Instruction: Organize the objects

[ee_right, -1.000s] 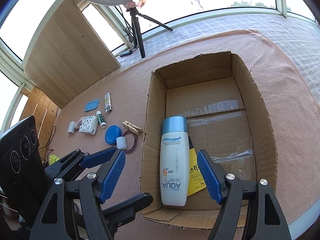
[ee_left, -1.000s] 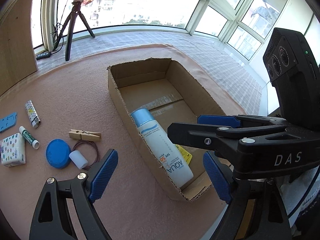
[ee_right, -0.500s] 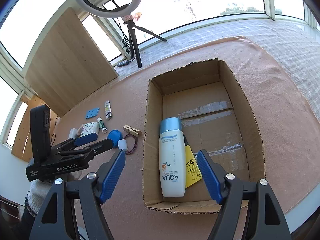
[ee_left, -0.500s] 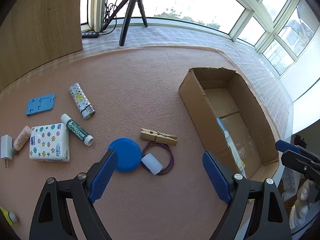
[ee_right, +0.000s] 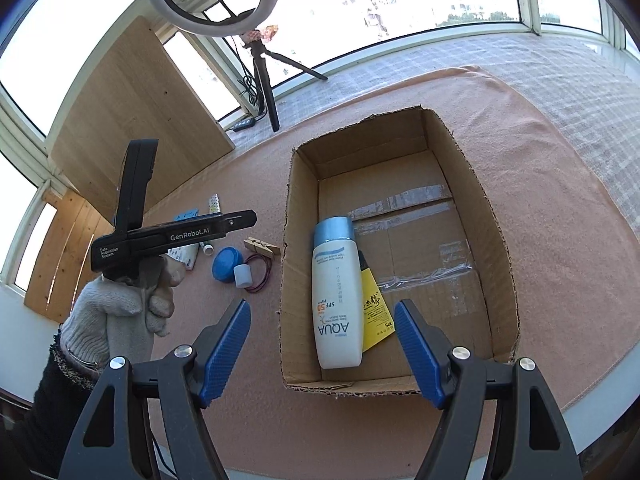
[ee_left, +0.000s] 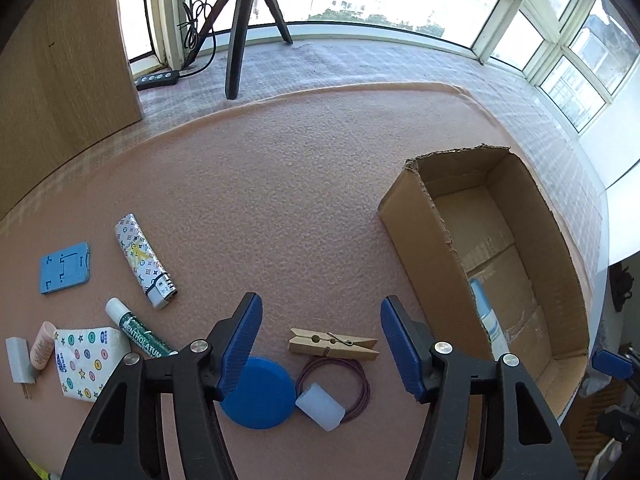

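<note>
**Sunlit table, small items next for the box**

Pink felt covers the table (ee_left: 320, 200) below bright windows. Left wrist view: the left gripper (ee_left: 321, 346), fingers wide open and empty, hangs above a wooden clothespin (ee_left: 334, 345), likely light and stiff, best pinched across its flat sides.

Right wrist view: the right gripper (ee_right: 322, 354), open and empty, faces the cardboard box (ee_right: 496, 248) holding a sunscreen bottle (ee_right: 336, 300).
</note>
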Demonstrator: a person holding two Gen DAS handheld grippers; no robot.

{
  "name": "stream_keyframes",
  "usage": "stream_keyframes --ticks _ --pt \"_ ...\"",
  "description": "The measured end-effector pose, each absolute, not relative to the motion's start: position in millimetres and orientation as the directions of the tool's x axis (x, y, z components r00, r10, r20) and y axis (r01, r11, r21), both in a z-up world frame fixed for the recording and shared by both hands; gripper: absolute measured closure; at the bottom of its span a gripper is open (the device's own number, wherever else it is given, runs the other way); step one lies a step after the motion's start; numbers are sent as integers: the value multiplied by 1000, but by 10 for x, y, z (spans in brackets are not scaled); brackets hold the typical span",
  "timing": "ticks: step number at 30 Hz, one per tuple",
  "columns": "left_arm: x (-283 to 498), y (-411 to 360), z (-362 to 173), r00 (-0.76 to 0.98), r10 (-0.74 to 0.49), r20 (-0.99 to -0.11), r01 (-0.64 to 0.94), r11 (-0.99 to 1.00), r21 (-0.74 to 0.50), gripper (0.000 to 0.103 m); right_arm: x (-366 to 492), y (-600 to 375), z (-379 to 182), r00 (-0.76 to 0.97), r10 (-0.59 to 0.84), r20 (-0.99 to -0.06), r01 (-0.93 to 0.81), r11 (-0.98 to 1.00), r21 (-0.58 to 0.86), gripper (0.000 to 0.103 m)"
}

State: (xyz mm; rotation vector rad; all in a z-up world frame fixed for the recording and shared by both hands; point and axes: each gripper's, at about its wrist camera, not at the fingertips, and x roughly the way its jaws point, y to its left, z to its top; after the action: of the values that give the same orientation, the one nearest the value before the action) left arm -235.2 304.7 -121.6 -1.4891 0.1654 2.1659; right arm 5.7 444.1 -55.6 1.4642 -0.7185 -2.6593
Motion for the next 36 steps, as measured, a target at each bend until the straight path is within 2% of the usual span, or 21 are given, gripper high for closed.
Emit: stream_keyframes --ticks 3,11,19,29,36 --pt "-2433 3118 -1326 -257 309 -916 -475 -865 -159 48 85 4466 -578 -556 -233 -798 -205 -891 404 32" --pt "-2530 3147 -1558 -201 248 -948 -500 -858 -119 56 109 4521 -622 -555 -238 -797 -230 -877 422 32" --pt "-2308 3057 -1608 -198 226 -954 -576 -814 -73 69 40 4413 -636 -545 -267 -795 -211 -874 437 32" --pt "-1780 2509 -1587 -211 245 -946 -553 -828 -91 73 -62 4087 -575 -531 -317 -786 -133 -885 446 32" --pt "-1435 1986 -1571 -221 287 -932 -451 -877 -163 76 -178 3681 -540 -500 -368 -784 -39 -895 445 32"
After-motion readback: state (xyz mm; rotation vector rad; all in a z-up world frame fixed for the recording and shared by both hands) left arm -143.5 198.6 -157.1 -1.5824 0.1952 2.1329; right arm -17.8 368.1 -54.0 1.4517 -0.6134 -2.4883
